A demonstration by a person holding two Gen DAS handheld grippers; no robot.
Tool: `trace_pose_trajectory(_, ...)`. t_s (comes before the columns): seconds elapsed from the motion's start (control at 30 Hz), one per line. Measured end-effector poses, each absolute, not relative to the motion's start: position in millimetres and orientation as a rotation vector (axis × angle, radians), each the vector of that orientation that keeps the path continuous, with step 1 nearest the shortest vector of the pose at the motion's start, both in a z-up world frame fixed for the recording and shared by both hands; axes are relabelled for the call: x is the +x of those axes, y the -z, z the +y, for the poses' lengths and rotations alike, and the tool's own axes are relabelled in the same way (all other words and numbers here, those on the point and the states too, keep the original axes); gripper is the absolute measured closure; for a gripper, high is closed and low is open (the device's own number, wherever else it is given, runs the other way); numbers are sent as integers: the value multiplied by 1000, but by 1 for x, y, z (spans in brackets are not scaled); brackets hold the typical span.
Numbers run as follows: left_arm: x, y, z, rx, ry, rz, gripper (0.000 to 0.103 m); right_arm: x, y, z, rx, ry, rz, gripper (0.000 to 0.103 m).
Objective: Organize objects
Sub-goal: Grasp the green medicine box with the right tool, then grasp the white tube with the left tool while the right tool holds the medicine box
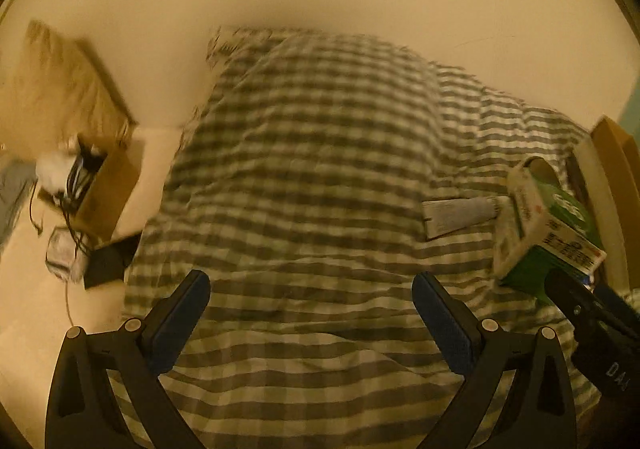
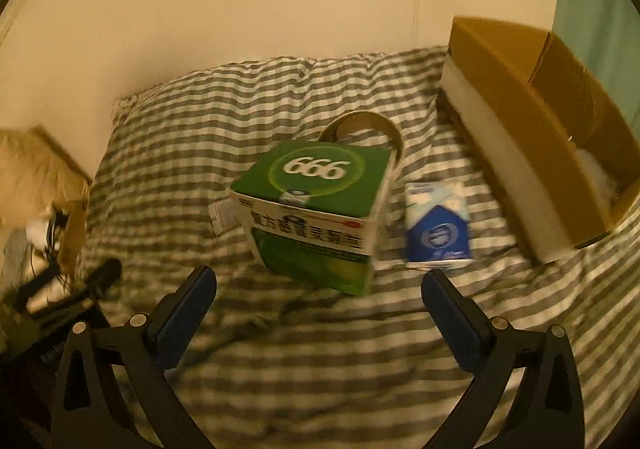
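I judge the green-and-white cardboard carton light and crushable (grip its side faces), with my right tongs and left tongs both wide open, empty.

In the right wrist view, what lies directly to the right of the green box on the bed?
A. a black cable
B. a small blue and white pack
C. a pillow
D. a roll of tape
B: the small blue and white pack lies on the striped bedcover just right of the green box.
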State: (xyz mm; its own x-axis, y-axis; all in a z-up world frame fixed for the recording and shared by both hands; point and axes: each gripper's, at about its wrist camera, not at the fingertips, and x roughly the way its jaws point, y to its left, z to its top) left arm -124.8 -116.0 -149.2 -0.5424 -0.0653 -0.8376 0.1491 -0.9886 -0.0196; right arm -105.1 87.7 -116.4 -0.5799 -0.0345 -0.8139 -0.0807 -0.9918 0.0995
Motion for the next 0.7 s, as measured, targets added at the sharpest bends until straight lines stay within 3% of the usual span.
trace_pose_trajectory(0.2,-138,152,-122,1392,2673,171,0,-125,135,63,-1400,-2688,158,0)
trace_pose_trajectory(0.67,-151,166,-103,1423,2686,15,0,-156,153,75,-1259,-2505,292,1)
trace_pose_trajectory(0.7,-150,166,-99,1421,2691,-9,0,-154,151,79,-1257,-2516,304,4)
